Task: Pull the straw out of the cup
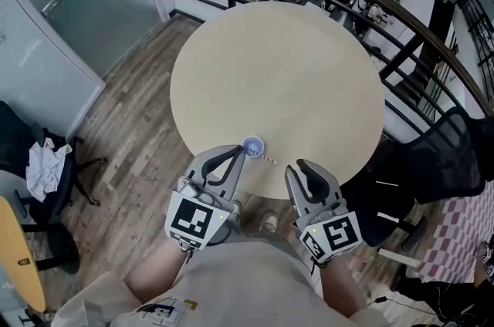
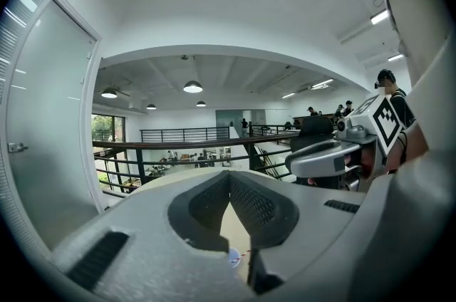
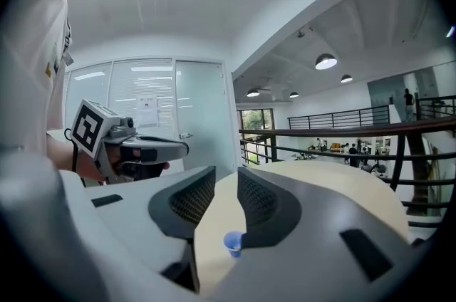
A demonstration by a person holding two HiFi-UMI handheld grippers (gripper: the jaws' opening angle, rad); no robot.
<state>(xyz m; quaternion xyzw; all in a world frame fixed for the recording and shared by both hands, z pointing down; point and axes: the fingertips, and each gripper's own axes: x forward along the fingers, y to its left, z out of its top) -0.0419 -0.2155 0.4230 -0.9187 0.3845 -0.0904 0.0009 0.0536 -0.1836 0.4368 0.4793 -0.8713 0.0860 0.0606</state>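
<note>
A small blue cup (image 1: 252, 145) stands near the front edge of the round beige table (image 1: 278, 79). A thin striped straw (image 1: 268, 160) runs from the cup's rim down to the right; whether its end is still inside the cup I cannot tell. My left gripper (image 1: 241, 150) is shut and empty, its tips just left of the cup. In the left gripper view the cup (image 2: 234, 259) and straw (image 2: 246, 253) show low between the jaws. My right gripper (image 1: 302, 166) stands open and empty, right of the straw. The cup (image 3: 233, 243) sits ahead of its jaws.
A dark railing (image 1: 401, 17) curves behind the table. Black chairs (image 1: 444, 152) stand at the right, and a chair with a white cloth (image 1: 45, 163) at the left. Wooden floor (image 1: 139, 109) and a glass wall (image 1: 69, 1) lie to the left.
</note>
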